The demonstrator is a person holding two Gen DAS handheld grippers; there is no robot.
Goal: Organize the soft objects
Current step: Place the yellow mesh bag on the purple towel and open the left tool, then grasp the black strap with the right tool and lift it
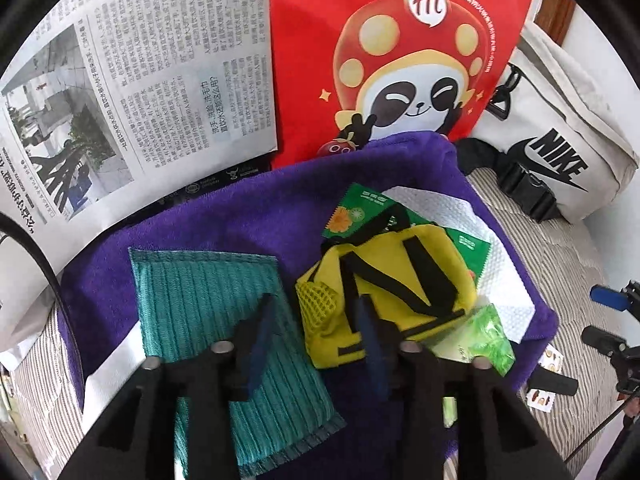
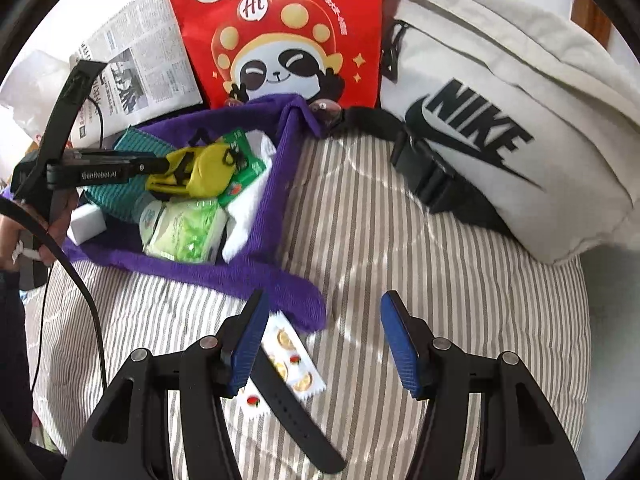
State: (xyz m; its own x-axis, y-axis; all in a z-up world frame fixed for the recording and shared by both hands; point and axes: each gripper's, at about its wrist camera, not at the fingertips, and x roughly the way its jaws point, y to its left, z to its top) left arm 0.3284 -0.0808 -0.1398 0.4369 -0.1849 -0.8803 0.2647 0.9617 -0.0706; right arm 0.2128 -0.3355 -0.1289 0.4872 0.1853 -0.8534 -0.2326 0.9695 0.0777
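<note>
The left gripper (image 1: pixel 316 344) hangs over a purple towel (image 1: pixel 224 216), its blue pads apart and pressing on nothing — one over a teal ribbed cloth (image 1: pixel 208 304), the other at the edge of a small yellow bag (image 1: pixel 384 288) with black straps. Beside the bag lie green sachets (image 1: pixel 356 210), a white paper towel (image 1: pixel 464 220) and a green packet (image 1: pixel 480 340). The right gripper (image 2: pixel 320 340) stands open above the striped bedding (image 2: pixel 400 260), a black strap (image 2: pixel 288 400) and fruit-printed wipes (image 2: pixel 296 360) just under its left finger — nothing gripped. Behind sit a red panda bag (image 2: pixel 280 20), white Nike pouch (image 2: pixel 500 100) and newspaper (image 1: pixel 120 80).
</note>
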